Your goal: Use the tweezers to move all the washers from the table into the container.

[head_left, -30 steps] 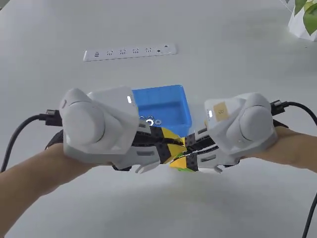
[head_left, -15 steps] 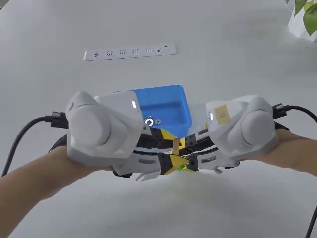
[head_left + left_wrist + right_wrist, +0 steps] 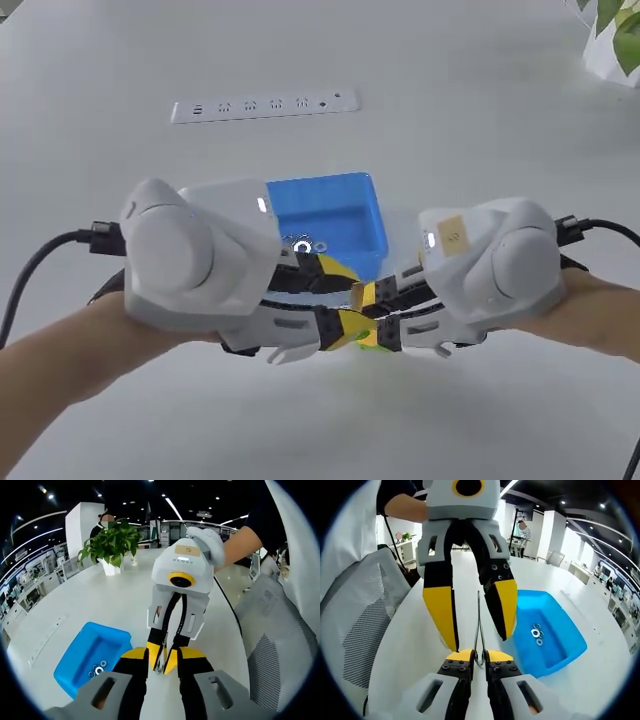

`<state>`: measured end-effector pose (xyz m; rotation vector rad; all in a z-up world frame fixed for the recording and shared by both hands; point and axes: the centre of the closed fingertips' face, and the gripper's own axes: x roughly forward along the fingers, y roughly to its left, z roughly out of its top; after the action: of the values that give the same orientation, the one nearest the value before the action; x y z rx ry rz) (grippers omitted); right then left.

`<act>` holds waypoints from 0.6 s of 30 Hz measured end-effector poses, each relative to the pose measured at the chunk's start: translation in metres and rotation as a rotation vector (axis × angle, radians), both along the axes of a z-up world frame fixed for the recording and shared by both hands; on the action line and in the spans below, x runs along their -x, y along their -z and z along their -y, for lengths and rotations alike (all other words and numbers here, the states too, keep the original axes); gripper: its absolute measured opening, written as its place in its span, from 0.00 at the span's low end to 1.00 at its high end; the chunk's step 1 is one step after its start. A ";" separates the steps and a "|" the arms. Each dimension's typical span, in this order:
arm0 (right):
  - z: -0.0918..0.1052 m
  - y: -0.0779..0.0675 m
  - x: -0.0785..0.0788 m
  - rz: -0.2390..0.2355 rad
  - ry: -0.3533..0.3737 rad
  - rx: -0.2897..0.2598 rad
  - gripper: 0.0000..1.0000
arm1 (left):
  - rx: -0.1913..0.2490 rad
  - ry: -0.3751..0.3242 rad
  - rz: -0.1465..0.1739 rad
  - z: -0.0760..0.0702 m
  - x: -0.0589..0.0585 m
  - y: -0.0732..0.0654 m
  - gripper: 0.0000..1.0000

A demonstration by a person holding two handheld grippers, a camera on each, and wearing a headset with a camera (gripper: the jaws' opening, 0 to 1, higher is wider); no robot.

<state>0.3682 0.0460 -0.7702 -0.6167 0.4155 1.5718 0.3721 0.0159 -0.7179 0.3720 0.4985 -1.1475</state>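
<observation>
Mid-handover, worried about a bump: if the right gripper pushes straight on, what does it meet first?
Probably the left gripper: it faces the right gripper head-on, its jaws open either side of the tweezers that the right one holds. Depth is hard to judge.

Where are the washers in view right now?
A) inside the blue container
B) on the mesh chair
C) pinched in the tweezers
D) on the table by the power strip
A: the washers lie clustered on the floor of the blue container, as the right gripper view shows.
</observation>
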 end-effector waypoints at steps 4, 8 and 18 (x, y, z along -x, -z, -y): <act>-0.003 -0.007 -0.001 0.010 0.000 -0.010 0.10 | -0.019 -0.015 0.001 -0.010 0.003 0.001 0.27; -0.006 -0.010 -0.002 0.013 0.003 -0.015 0.10 | -0.026 -0.053 -0.010 -0.021 0.006 0.004 0.29; -0.005 -0.031 -0.004 0.015 0.030 -0.028 0.10 | 0.009 -0.135 -0.043 -0.044 0.018 0.003 0.33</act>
<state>0.3725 0.0515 -0.7391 -0.5980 0.3885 1.5413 0.3541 0.0594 -0.7204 0.3015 0.5477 -1.0282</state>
